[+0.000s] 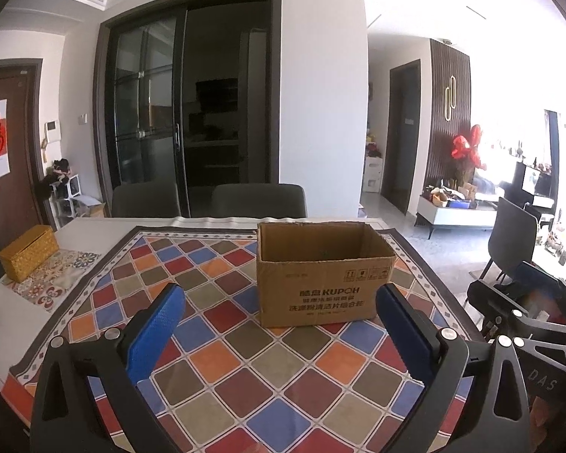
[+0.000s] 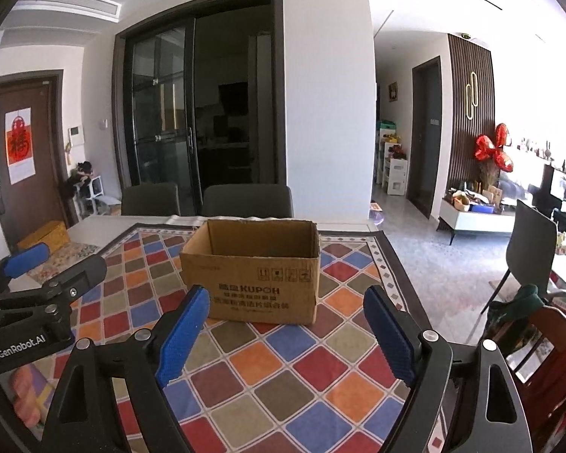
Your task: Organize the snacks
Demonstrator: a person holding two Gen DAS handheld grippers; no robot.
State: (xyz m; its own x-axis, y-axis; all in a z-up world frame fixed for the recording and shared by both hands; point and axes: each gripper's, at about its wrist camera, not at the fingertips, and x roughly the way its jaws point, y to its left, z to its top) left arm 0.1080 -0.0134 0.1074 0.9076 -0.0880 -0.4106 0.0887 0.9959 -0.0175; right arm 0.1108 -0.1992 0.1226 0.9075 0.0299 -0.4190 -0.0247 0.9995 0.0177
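Left gripper [image 1: 279,324]: black frame, blue ribbed rubber pads [image 1: 156,334], spread to the widest, nothing between them. It hangs above the near part of the tabletop, apart from the box.

Right gripper [image 2: 286,334]: same build, blue textured pads [image 2: 183,334], jaws wide and opening, nothing between them. The left gripper's blue pad and black body show at this view's left edge.

Tablecloth [image 1: 283,377]: flat, matte, printed with diamond tiles in red, blue, orange, brown and olive, dark patterned border. It covers most of the tabletop.

Cardboard box [image 1: 320,283]: brown corrugated, rectangular, open top, flaps not visible, printed "KUPOH" with Chinese text on the near face. It stands upright on the cloth toward the far right part of the tabletop, long axis roughly parallel to the far edge, printed long side facing the grippers. Interior contents cannot be determined.

Woven yellow box [image 1: 28,251]: rectangular, textured, at the far left corner of the tabletop.

Two dark chairs [image 1: 258,200] stand behind the far edge.
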